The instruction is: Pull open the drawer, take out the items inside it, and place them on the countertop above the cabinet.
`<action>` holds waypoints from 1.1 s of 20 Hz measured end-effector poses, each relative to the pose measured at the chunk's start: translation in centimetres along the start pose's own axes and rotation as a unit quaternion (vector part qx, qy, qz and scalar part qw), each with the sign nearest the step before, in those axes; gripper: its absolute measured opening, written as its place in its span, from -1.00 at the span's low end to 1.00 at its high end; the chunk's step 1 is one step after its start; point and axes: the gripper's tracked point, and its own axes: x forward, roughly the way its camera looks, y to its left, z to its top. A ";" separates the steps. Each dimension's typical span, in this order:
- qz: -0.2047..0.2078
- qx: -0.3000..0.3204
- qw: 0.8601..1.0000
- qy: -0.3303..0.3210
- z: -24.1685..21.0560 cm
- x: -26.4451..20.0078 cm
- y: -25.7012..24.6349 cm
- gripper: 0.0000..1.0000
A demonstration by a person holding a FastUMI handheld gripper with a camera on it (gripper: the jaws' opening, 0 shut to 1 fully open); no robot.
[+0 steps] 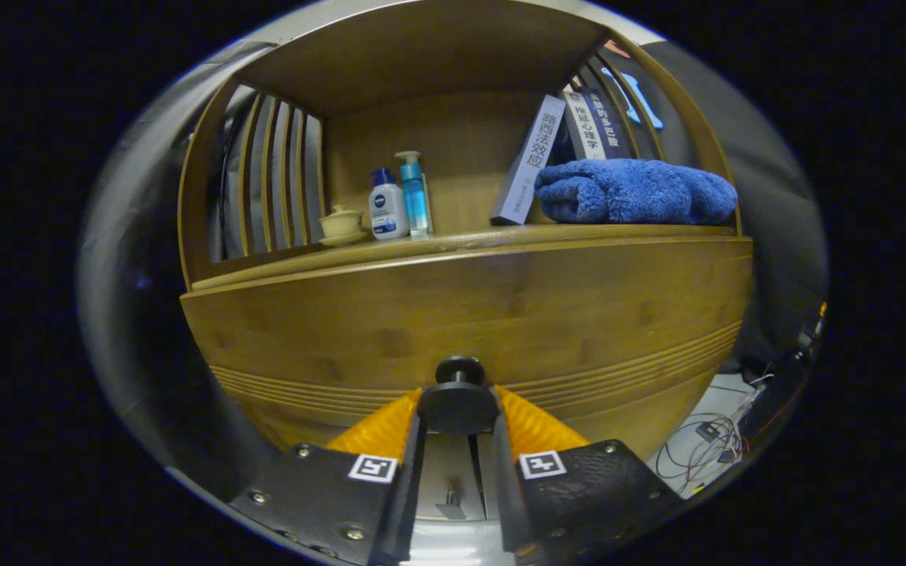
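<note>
On the countertop (453, 240), a NIVEA bottle (387, 206); below, claw (458, 409) closed around the drawer knob (458, 371)

Stood together at the shelf's left: cream ceramic lidded cup (340, 223), white lotion bottle (388, 206), blue pump bottle (414, 192). Further right, leaning grey-white book (529, 159) touching folded blue fleece towel (634, 192).

We had one view, from the camera riding on the gripper (458, 409), looking forward along its fingers (390, 472). It sat low and close to the drawer front (461, 314), facing it squarely and tilted slightly up, so the surface (461, 236) above and the shelf alcove's back wall (453, 141) fell in frame.
</note>
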 end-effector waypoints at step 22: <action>-0.014 -0.036 0.999 -0.025 -0.9 -7.3 0.4 -0.49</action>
